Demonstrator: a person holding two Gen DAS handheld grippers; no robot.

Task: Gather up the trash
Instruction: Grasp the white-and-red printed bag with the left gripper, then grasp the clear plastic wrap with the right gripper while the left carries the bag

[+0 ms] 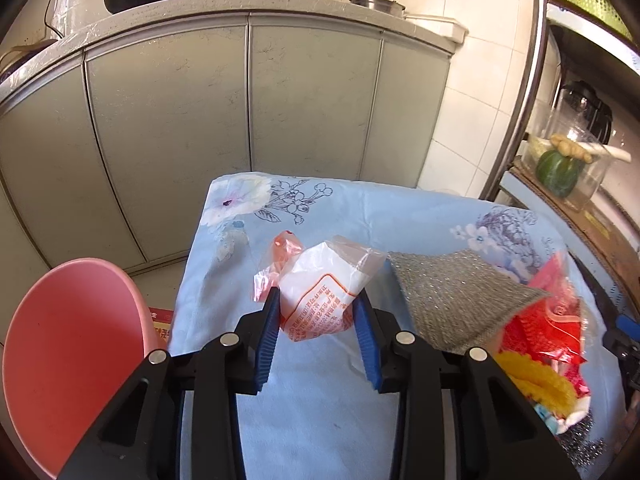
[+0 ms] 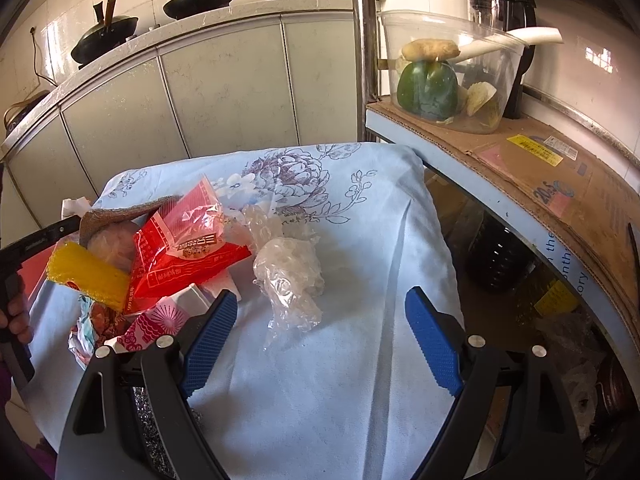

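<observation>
Through the left wrist camera, your left claw (image 1: pixel 316 312) grips a white plastic wrapper (image 1: pixel 320 284) with orange print, both blue pads pressed against its sides, above the blue floral cloth (image 1: pixel 360 216) covering the tabletop. A pink bin (image 1: pixel 68 340) stands just left of the tabletop, and a grey scouring cloth (image 1: pixel 452 296) lies to the right.

Through the right wrist camera, your right claw (image 2: pixel 316 320) stands wide open, holding nothing. A crumpled clear plastic bag (image 2: pixel 288 276) lies on the cloth between its fingers, untouched. A red packet (image 2: pixel 188 248) and a yellow wrapper (image 2: pixel 88 276) sit piled left.
</observation>
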